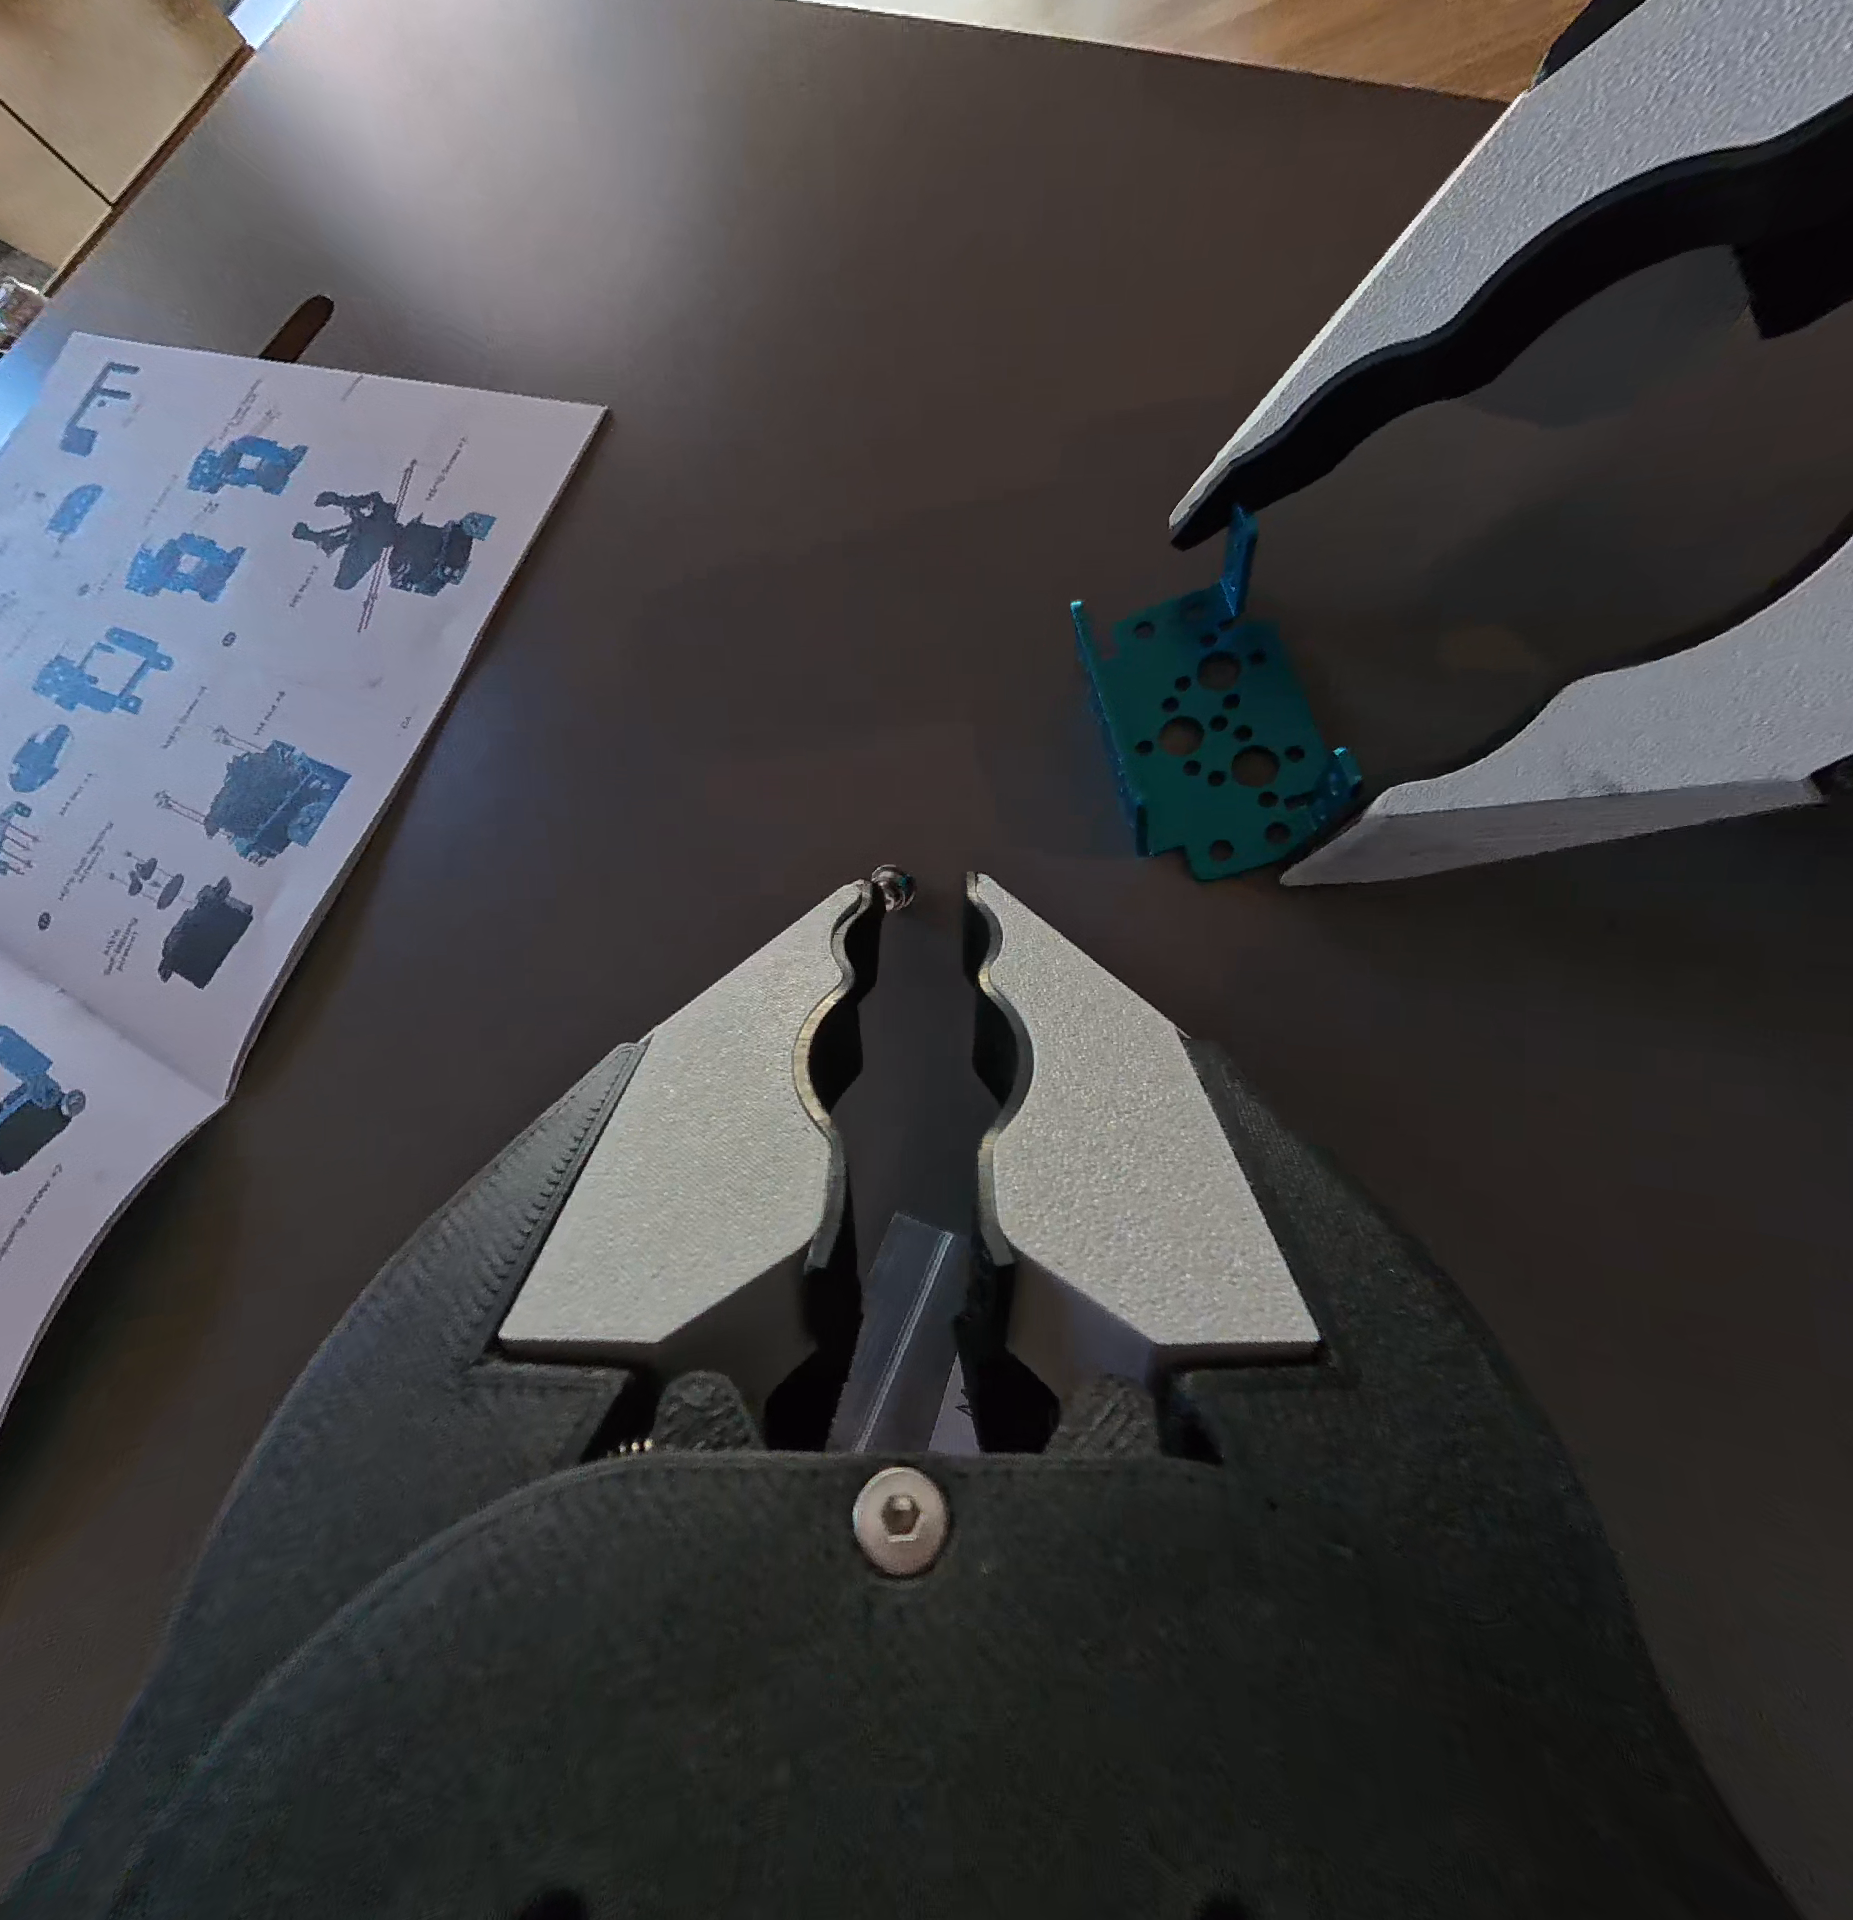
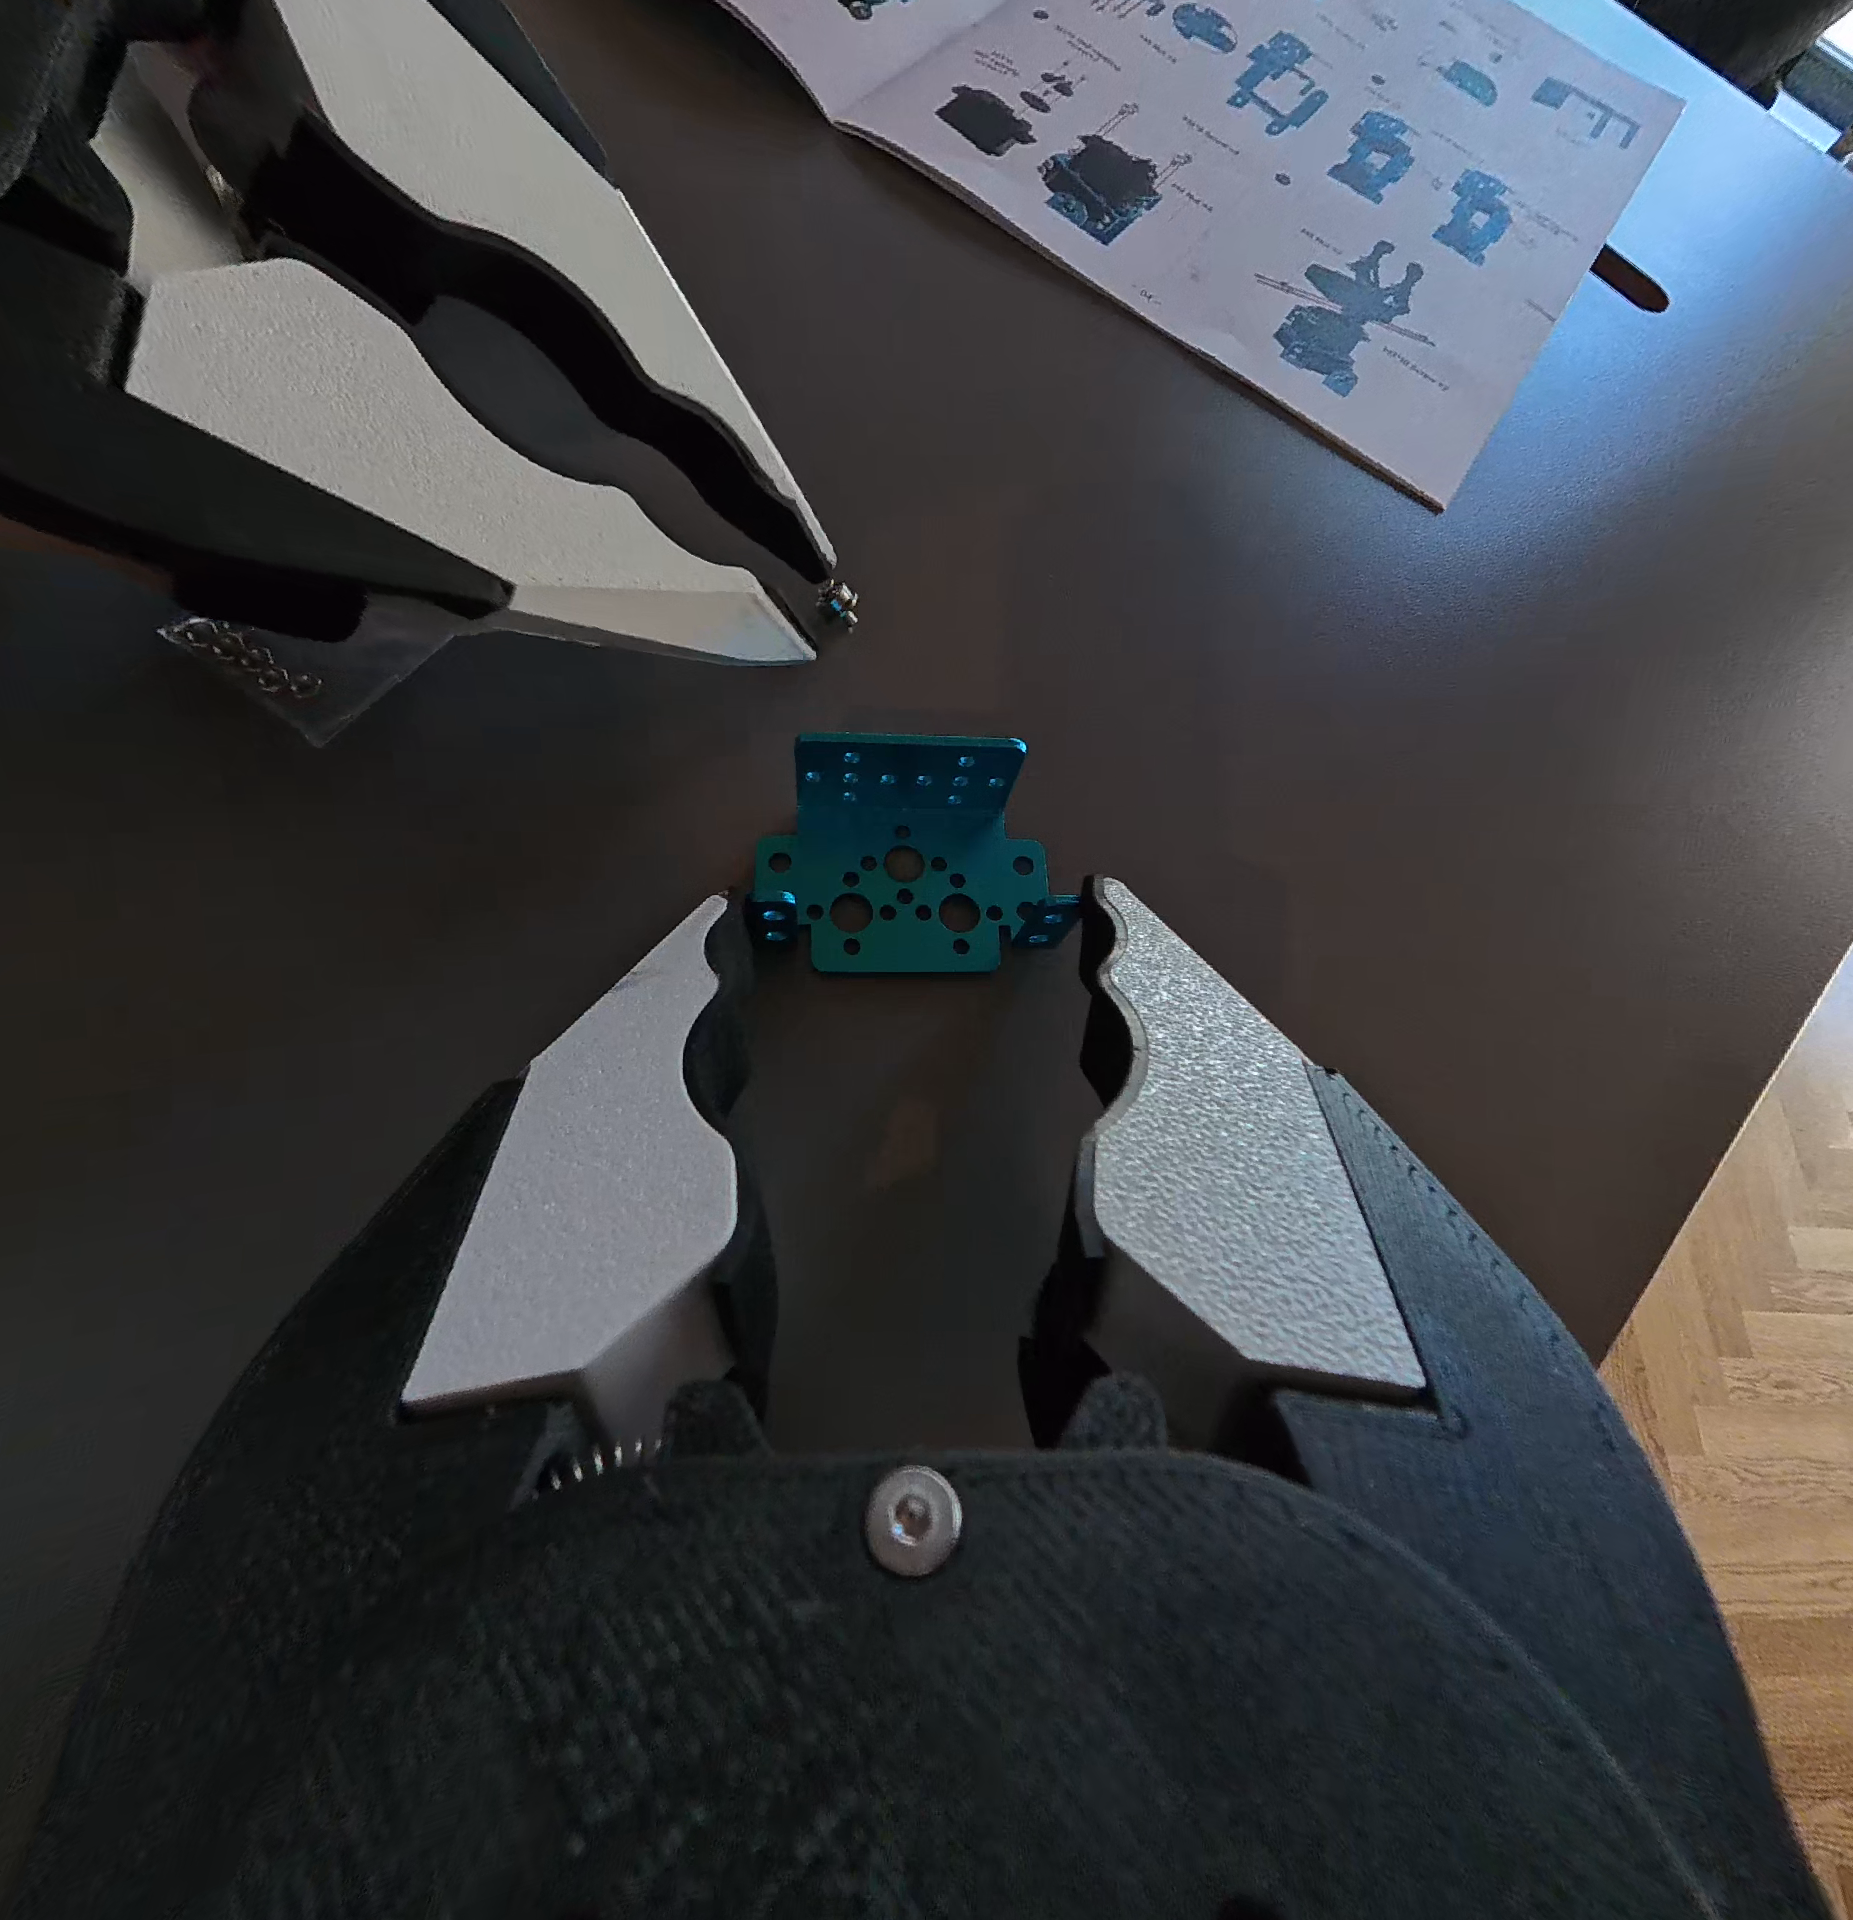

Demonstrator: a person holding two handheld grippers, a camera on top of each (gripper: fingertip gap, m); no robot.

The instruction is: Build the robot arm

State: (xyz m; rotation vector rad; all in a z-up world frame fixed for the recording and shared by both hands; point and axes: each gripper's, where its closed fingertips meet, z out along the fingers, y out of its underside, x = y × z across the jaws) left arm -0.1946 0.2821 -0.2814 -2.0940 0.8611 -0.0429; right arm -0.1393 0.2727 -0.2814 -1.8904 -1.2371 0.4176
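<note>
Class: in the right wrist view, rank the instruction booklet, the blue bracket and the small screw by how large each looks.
1. instruction booklet
2. blue bracket
3. small screw, by the left hand-held gripper

Dark brown table (image 1: pixel 901 364), slot cut near its far edge. Open instruction booklet (image 1: pixel 205 707) flat on table beside slot. Herringbone wood floor (image 2: pixel 1774 1403) past table's edge.

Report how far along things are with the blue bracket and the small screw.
Done: nothing joined. The screw lies apart from the blue bracket. In hand: left gripper open, fingertip at the screw; right gripper open, straddling the bracket on the table. Left: gripping either.
</note>
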